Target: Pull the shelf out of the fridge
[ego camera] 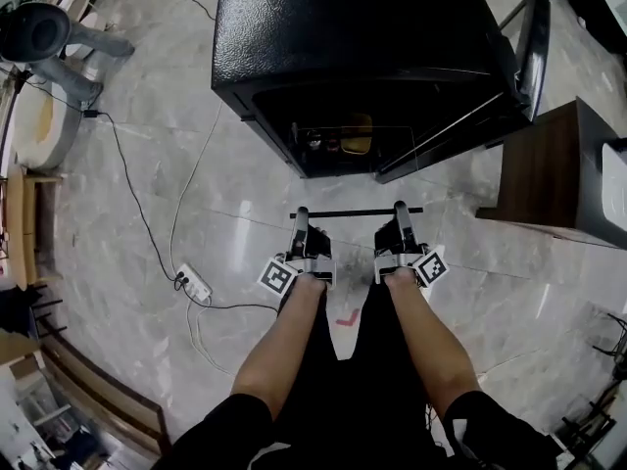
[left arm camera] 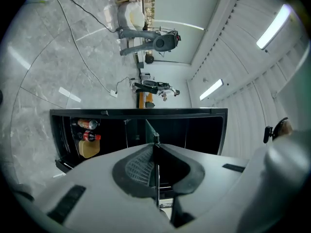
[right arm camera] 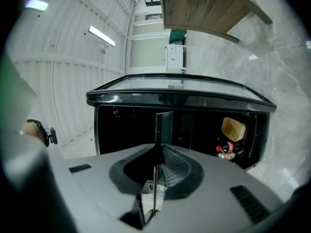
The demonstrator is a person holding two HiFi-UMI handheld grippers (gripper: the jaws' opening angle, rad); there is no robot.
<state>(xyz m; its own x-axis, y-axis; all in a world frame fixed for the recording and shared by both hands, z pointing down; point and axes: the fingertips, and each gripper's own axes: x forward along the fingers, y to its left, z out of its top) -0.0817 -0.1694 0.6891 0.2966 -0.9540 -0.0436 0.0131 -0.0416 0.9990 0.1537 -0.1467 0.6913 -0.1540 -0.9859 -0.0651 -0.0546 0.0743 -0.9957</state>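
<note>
The black fridge (ego camera: 343, 27) stands on the floor with its door (ego camera: 495, 91) swung open to the right. In the head view the glass shelf (ego camera: 358, 211) hangs level in front of the fridge opening, outside it, and shows as a thin dark bar. My left gripper (ego camera: 302, 213) is shut on its left end and my right gripper (ego camera: 400, 208) on its right end. The left gripper view shows the shelf (left arm camera: 151, 132) edge-on, running between the closed jaws of that gripper (left arm camera: 156, 164). In the right gripper view the same pane (right arm camera: 165, 125) is pinched in the right gripper (right arm camera: 156, 171).
Bottles and a yellow container (ego camera: 356, 135) sit low inside the fridge. A brown wooden cabinet (ego camera: 549, 174) stands right of the door. A white power strip (ego camera: 193, 284) and its cable lie on the marble floor to the left. Furniture lines the far left edge.
</note>
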